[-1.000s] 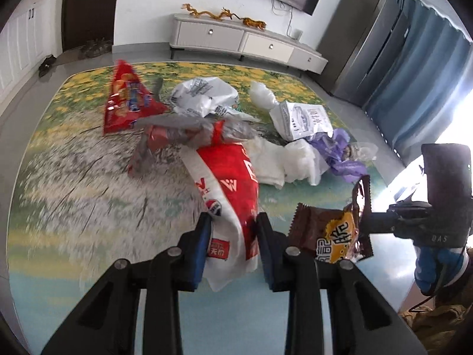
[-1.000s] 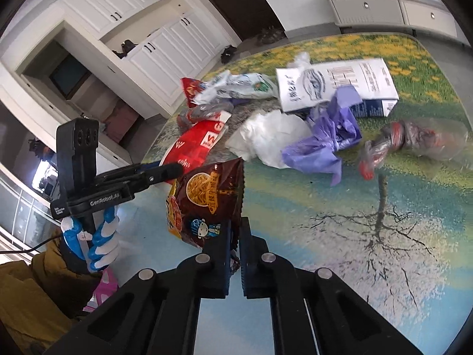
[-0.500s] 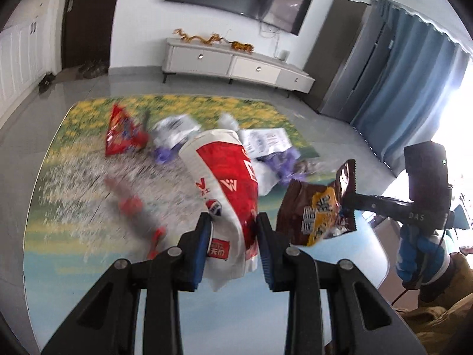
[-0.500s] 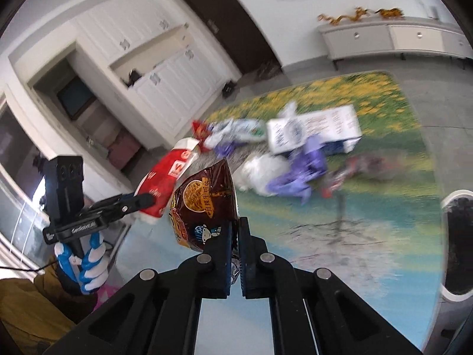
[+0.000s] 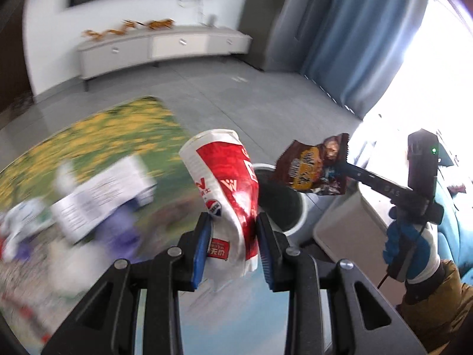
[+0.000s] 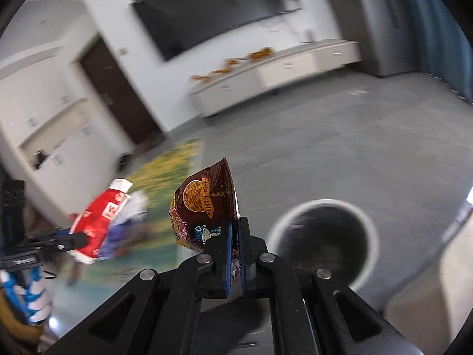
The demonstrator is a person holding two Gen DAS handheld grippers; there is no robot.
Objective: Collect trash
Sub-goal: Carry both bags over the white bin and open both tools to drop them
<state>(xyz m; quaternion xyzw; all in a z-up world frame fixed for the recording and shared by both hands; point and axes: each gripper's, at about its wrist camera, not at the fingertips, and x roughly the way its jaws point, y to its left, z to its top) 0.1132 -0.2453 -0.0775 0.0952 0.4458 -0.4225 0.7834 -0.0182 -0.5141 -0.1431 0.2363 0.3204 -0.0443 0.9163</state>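
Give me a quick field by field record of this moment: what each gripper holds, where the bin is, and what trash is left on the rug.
left gripper: shut on the red and white wrapper, crumpled between the pads
right gripper: shut on the brown snack bag, pinched at one edge
trash bin: round, white rim, dark inside, on the grey floor, open top
held items versus bin: both in the air, neither inside it yet
rug: white papers and a purple piece lie there, blurred
task status: two pieces picked up, more left
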